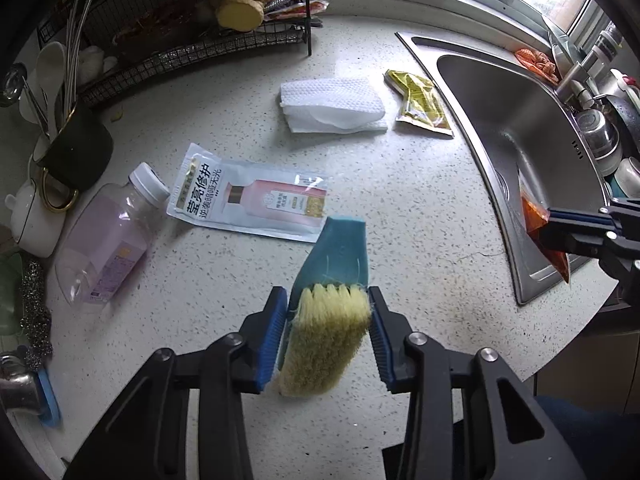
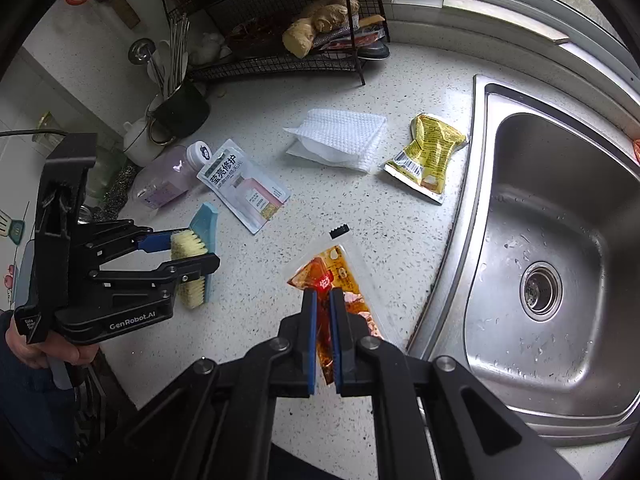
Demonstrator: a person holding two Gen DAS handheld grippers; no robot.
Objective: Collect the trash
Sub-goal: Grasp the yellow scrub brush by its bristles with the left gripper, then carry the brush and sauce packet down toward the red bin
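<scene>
So two things are up off the counter right now. The right gripper (image 2: 323, 300) is pinched tight on a sauce packet (image 2: 340, 280), the reddish oily one, which sticks out past the fingertips above the countertop (image 2: 400, 240), just beside the sink (image 2: 540, 260). The left gripper (image 1: 329, 304) has its fingers part way closed around a scrub brush (image 1: 332, 320). The pads sit against the sides of the bristle end and the teal handle pokes out ahead of the tips. It looks gripped and lifted, though from the left wrist view the right-hand pad only just meets the bristles.

Everything else is out ahead of both sets of fingers, untouched: a white face-mask pouch (image 1: 248, 196) right past the brush handle, an empty-looking plastic bottle (image 1: 108, 236) off to the left of it, a folded paper towel (image 1: 332, 106) further out, and a crumpled yellow packet (image 1: 420, 104) next to that by the sink rim.

No bin visible in either view, so I'd say nothing has actually been dumped yet. Early-ish: two in hand, four to go.
</scene>
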